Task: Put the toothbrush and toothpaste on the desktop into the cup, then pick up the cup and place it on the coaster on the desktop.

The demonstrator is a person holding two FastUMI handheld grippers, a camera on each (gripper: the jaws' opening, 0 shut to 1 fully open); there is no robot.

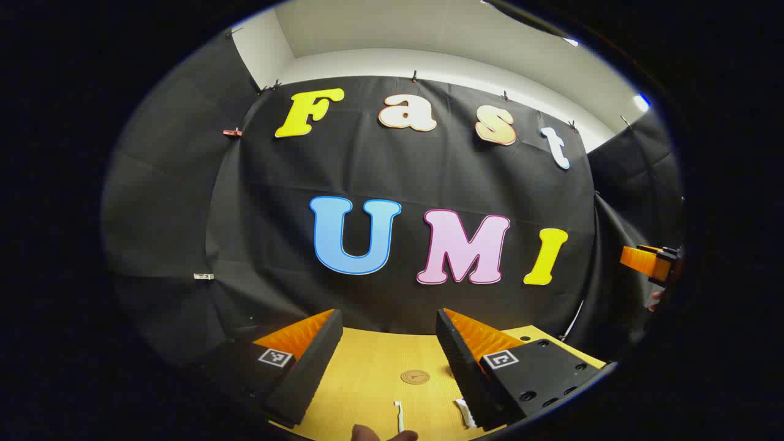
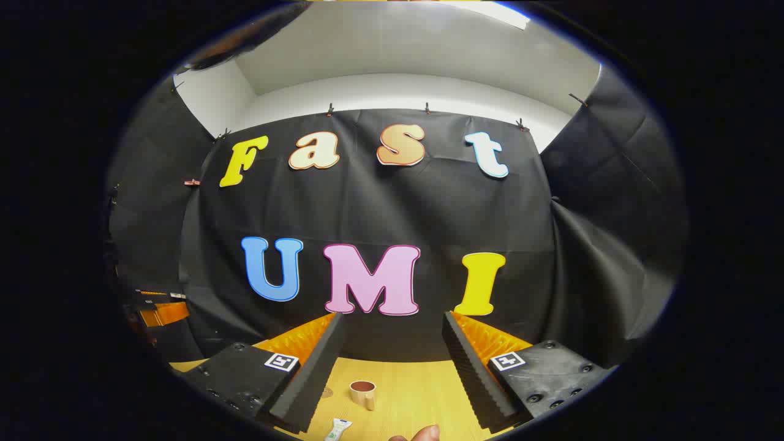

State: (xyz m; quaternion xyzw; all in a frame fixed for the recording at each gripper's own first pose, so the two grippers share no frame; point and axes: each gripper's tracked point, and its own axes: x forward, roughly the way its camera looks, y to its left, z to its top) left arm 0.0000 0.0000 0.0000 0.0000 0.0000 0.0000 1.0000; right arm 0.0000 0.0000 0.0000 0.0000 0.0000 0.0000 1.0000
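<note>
Both grippers hang above the near edge of the desk, jaws spread wide, nothing in them. Under the left gripper (image 1: 386,349) the toothbrush (image 1: 399,415) lies near, the coaster (image 1: 415,376) farther off. Under the right gripper (image 2: 392,361) stands the cup (image 2: 363,393), the toothpaste (image 2: 338,429) nearer. I'd drop onto the toothbrush squarely, pinching across its handle.

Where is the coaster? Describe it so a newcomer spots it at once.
Start at the yellow wooden desktop below the black cloth wall. In the left gripper view, the coaster lies flat between the open fingers, beyond the white toothbrush. It is the only round, flat, brown disc there.
</note>
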